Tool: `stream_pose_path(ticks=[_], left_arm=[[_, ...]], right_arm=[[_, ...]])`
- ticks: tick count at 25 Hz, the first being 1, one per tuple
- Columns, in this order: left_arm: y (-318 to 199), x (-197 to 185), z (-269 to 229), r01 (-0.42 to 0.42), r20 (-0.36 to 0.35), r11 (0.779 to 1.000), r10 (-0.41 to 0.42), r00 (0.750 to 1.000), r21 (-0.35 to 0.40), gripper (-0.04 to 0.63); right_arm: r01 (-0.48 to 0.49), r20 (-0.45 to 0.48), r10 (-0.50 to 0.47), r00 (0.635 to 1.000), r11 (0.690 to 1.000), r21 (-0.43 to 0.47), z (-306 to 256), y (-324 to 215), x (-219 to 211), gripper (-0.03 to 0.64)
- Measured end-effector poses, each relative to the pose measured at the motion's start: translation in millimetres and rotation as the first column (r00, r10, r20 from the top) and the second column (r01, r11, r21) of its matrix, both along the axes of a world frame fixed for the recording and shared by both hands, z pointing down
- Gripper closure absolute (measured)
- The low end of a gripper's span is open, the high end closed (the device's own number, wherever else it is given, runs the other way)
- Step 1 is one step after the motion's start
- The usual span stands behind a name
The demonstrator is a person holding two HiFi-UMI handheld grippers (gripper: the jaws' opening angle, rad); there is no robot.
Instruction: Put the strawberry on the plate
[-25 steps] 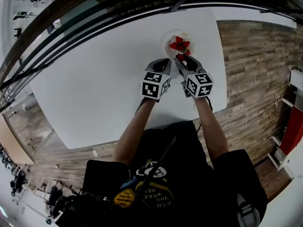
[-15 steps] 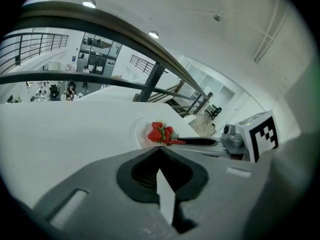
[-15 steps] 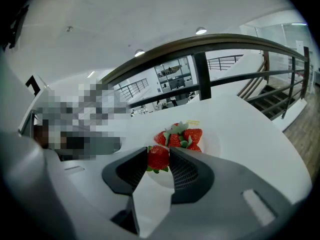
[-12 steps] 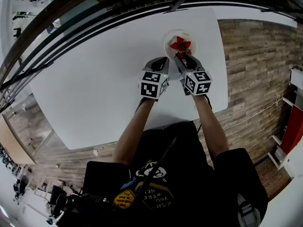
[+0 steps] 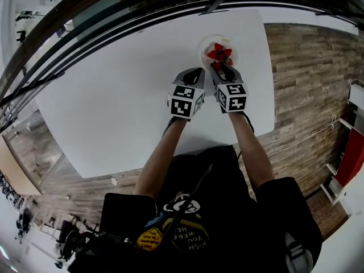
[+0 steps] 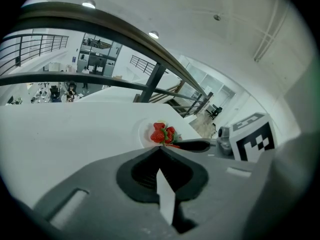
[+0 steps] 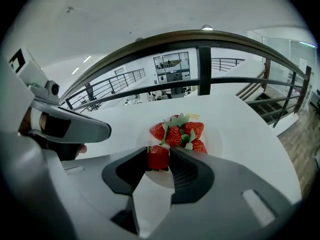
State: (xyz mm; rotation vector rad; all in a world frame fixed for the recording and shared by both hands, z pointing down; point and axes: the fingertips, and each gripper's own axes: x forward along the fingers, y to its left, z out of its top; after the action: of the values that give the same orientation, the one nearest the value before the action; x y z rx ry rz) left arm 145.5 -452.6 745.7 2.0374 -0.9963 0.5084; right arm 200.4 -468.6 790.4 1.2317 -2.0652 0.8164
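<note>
Holding one small red strawberry (image 7: 158, 160) between its two pads, the right gripper (image 7: 159, 152) hangs over the near rim of the round white plate (image 7: 214, 136), which stands near the far right corner of the white bench (image 5: 114, 95). A heap of red strawberries with green leaves (image 7: 179, 131) lies on the plate already. The left gripper (image 6: 160, 148) has its jaws closed together with nothing between them, just left of the plate.

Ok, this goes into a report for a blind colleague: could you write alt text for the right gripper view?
The right claw grips a red strawberry at the near side of a white plate that holds a small pile of strawberries. The left claw shows at left, over the white table.
</note>
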Motion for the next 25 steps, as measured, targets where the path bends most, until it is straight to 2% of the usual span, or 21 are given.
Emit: stream_pose_path(ticks=[4, 8, 11, 15, 20, 25], left_arm=[[-3.9, -2.6, -3.0, 0.021, -0.007, 1.000, -0.021, 1.000, 0.006, 0.594], [-5.2, -7.4, -6.1, 0.030, -0.006, 0.999, -0.030, 1.000, 0.015, 0.594], [-3.5, -7.8, -9.3, 0.035, -0.005, 0.999, -0.035, 0.999, 0.023, 0.594], [-2.1, -3.3, -12.7, 0.033, -0.003, 0.999, -0.033, 0.999, 0.027, 0.594], [2.0, -5.7, -16.7, 0.029, 0.002, 0.999, -0.029, 1.000, 0.033, 0.594], [3.6, -5.4, -27.7, 0.017, 0.002, 0.999, -0.018, 1.000, 0.050, 0.594]], right_arm=[[-0.012, -0.044, 0.011, 0.999, 1.000, -0.007, 3.3, -4.7, 0.6, 0.477], [-0.014, -0.077, 0.016, 0.997, 0.999, 0.033, 2.4, -10.2, 1.5, 0.474], [-0.008, -0.073, 0.011, 0.997, 0.999, 0.045, 0.9, -10.3, 2.6, 0.466], [-0.007, -0.054, 0.010, 0.998, 0.999, 0.052, -3.5, -8.7, 7.6, 0.416], [-0.024, -0.039, 0.027, 0.999, 0.997, 0.075, -15.1, -1.1, 12.8, 0.417], [-0.047, -0.026, 0.051, 0.998, 0.993, 0.108, -36.0, 6.5, 21.2, 0.462]])
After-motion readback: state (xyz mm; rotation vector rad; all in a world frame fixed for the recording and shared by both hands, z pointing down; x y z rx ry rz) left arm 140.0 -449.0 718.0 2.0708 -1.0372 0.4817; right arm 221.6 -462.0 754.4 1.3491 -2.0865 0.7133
